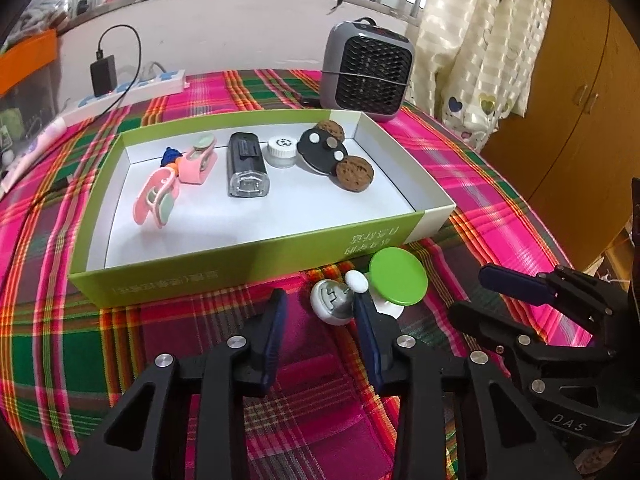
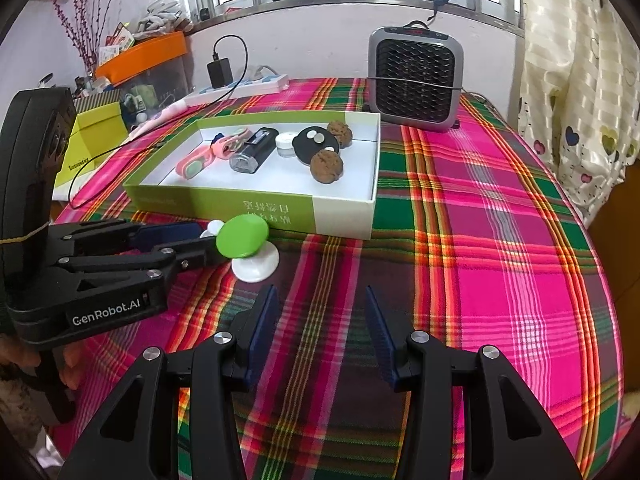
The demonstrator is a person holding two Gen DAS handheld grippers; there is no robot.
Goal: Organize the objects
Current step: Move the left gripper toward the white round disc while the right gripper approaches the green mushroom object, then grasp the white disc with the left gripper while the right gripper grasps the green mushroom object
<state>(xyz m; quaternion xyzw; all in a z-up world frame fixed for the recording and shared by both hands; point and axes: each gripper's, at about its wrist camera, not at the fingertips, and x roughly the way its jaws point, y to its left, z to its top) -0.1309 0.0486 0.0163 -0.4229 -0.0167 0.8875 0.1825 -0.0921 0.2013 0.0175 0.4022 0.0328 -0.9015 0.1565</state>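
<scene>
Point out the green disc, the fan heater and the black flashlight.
green disc [image 1: 397, 276]: left wrist view, top face.
fan heater [image 2: 416, 77]: right wrist view, front grille.
black flashlight [image 1: 247, 164]: left wrist view, body.

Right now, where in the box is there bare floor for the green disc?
Free: the box floor along its near wall, in front of the black device and the near cookie. A smaller patch sits near the right wall. Crowded: the back row, pink clips through the black disc. The green disc lies outside, by the left claw.
</scene>
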